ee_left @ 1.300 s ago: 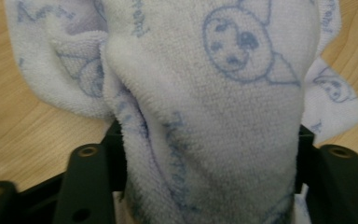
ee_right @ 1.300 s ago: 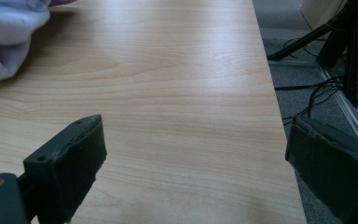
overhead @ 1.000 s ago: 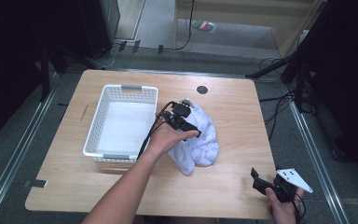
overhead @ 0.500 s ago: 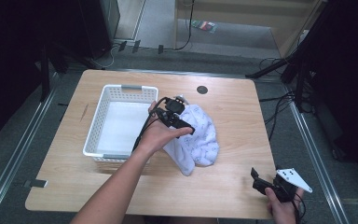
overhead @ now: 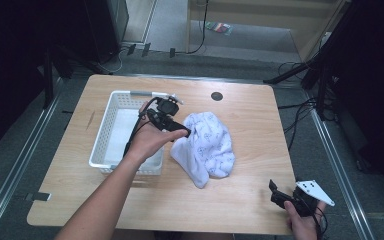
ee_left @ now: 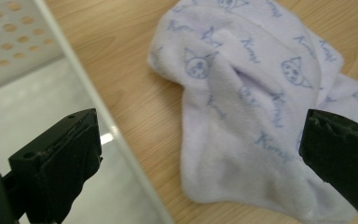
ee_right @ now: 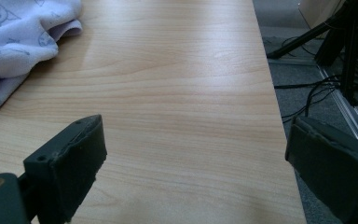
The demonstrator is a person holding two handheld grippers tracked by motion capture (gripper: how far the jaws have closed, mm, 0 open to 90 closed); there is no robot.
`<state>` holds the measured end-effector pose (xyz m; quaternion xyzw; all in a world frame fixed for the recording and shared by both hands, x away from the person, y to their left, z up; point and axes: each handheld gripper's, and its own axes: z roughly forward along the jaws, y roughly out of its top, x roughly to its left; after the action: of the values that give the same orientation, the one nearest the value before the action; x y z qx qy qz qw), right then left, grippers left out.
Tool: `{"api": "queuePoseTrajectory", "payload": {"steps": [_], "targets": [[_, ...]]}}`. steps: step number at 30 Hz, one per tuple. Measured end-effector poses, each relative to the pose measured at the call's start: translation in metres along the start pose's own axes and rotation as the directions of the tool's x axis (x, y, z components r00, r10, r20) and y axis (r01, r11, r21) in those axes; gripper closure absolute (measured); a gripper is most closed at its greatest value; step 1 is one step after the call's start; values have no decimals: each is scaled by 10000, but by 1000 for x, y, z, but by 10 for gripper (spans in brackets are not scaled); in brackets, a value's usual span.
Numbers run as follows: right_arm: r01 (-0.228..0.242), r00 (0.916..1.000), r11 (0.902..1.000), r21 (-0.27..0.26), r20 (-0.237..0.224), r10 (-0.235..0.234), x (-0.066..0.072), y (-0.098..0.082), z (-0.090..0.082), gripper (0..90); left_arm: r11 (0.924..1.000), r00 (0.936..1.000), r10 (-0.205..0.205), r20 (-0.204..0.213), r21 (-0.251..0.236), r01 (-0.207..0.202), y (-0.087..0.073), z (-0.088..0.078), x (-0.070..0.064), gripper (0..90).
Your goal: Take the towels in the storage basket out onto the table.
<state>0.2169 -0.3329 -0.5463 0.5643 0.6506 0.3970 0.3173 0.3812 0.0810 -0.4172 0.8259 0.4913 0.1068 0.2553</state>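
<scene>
Left gripper [overhead: 184, 133], jaws spread w/ nothing held, is poised betw. white perforated plastic basket [overhead: 111, 130] & crumpled white blue-printed cloth [overhead: 207, 146]. Right gripper [overhead: 275, 193] is held jaws apart, empty, over light wooden table [overhead: 260, 120].

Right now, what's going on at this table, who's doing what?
A person at a wooden table holds a gripper in each hand. The left gripper hovers with its jaws open at the near edge of a crumpled white towel with a blue print, right beside a white plastic basket. It has not gripped the towel, which lies on the table outside the basket. The right gripper, also open, waits near the table's front right corner, holding nothing.
</scene>
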Motion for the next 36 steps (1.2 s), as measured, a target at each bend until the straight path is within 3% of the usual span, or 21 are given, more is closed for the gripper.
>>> {"api": "queuePoseTrajectory", "payload": {"steps": [7, 9, 11, 18, 27, 36], "targets": [[37, 10000, 10000, 25, 18, -38, 0, 0, 0, 49, 9995, 9986, -306, -440, -72, 303, -15, -15, 30, 0], [47, 10000, 10000, 24, 29, -47, 0, 0, 0, 49, 9995, 9981, -316, -527, -78, 313, -17, -16, 33, 0], [40, 10000, 10000, 33, 40, -41, 0, 0, 0, 49, 9988, 9957, -480, -786, -160, 468, -27, -19, 47, 0], [22, 10000, 10000, 68, 82, -22, 0, 0, 1, 50, 9964, 9912, -841, -1017, -205, 824, -44, -30, 74, 0], [-7, 9999, 10000, 78, 116, 6, 0, 0, 1, 51, 9942, 9850, -1066, -1358, -290, 1036, -63, -42, 99, 0], [-6, 9999, 9999, 103, 131, 5, 0, 0, 1, 51, 9845, 9746, -1692, -1468, -725, 1600, -88, -58, 125, 0]]}}
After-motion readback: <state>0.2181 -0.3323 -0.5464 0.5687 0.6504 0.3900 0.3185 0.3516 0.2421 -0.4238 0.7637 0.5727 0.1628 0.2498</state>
